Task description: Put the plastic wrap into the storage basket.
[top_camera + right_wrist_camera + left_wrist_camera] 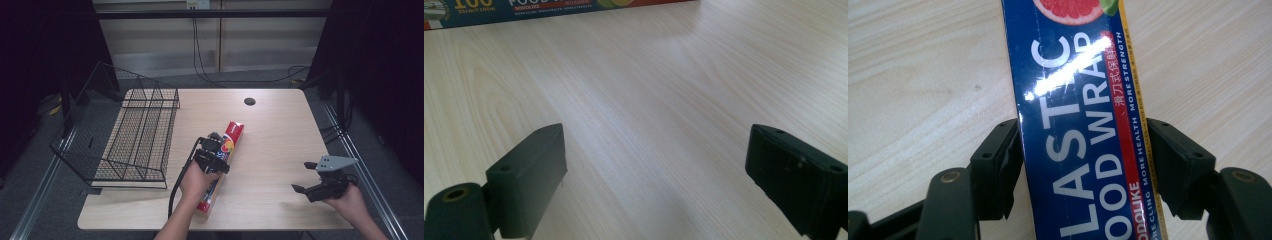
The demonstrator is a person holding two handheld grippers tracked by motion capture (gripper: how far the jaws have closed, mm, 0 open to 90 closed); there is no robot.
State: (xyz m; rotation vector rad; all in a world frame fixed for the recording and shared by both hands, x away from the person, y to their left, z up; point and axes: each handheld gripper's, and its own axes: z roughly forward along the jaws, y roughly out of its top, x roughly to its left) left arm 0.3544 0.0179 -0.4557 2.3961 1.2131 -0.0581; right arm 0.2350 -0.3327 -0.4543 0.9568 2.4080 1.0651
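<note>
Pale wood table (pixel 280 130), dark surround; left gripper (pixel 214 150) clamps wrap box (pixel 1078 125); right gripper (pixel 312 180) wide, empty.

Pale wood table (pixel 280 130), grey floor (pixel 240 79), dark curtains (pixel 380 60), beige wall panels (pixel 270 45), hanging cables (pixel 197 50)

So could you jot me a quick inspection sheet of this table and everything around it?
Surface: pale wooden table, with a dark round hole near its far edge.
Job's things: plastic food wrap box lying flat on the table.
Clutter: empty black wire rack at the table's left.
Grippers: left claw jaws against both long sides of the box; right claw open above bare wood.
Cables: black lead trailing from the left claw; wires behind the table.
Surroundings: dark curtains, grey floor.
</note>
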